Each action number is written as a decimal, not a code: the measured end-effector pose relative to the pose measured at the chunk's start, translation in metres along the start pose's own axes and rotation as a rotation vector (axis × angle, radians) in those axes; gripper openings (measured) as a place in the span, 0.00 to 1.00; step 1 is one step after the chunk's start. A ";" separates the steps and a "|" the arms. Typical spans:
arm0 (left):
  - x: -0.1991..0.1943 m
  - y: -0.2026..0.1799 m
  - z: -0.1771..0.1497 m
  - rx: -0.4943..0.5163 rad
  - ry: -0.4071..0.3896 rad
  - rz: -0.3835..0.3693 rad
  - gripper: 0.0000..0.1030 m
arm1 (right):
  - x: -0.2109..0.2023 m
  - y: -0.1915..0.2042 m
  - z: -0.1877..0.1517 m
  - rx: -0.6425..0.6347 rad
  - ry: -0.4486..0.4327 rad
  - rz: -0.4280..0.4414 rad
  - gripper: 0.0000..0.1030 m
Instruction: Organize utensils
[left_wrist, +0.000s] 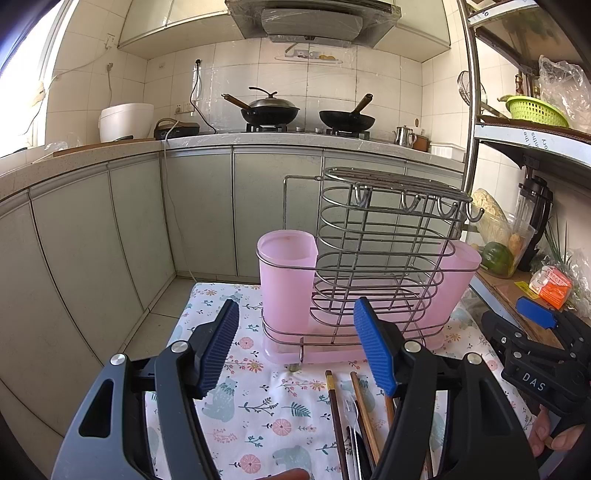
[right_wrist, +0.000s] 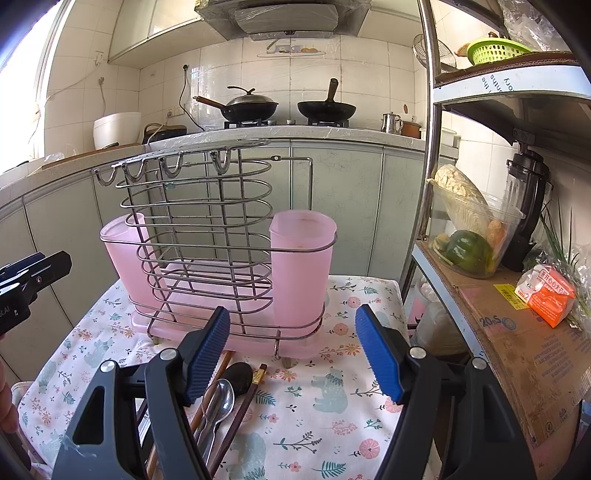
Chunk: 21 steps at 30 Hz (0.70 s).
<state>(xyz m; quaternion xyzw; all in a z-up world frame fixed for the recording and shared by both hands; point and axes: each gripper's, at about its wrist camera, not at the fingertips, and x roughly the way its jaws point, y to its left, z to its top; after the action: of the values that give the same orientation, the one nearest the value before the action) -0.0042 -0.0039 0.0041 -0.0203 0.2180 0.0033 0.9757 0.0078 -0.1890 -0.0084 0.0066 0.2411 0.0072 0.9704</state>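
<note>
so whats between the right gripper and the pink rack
Only bare floral cloth lies between right gripper and pink rack, per the right wrist view.

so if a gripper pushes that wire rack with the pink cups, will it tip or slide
The rack looks tall and mostly thin wire, so probably light and apt to tip if pushed high. It stands on small feet on a cloth, so a low push would likely slide it or bunch the cloth.

Both tongs spread wide, gripping nothing

The left tongs (left_wrist: 297, 347) hold their blue ribbed pads (left_wrist: 218, 350) far apart, and the right tongs (right_wrist: 291, 350) gape likewise, level with each other. A hand (left_wrist: 550, 432) grips the right tool's handle; fingertips show at the frame edges.
</note>
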 end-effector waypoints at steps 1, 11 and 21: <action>0.000 0.000 0.000 0.000 0.001 0.000 0.63 | 0.000 0.000 0.000 0.001 0.000 0.000 0.68; 0.000 -0.001 -0.001 0.001 0.001 0.000 0.63 | -0.001 0.000 0.000 0.000 0.000 0.000 0.68; 0.000 -0.003 -0.003 0.002 0.003 -0.001 0.63 | -0.001 0.000 0.000 0.000 0.002 0.000 0.68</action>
<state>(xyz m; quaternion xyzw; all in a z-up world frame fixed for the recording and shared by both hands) -0.0053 -0.0068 0.0019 -0.0195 0.2194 0.0027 0.9754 0.0069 -0.1890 -0.0081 0.0065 0.2422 0.0072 0.9702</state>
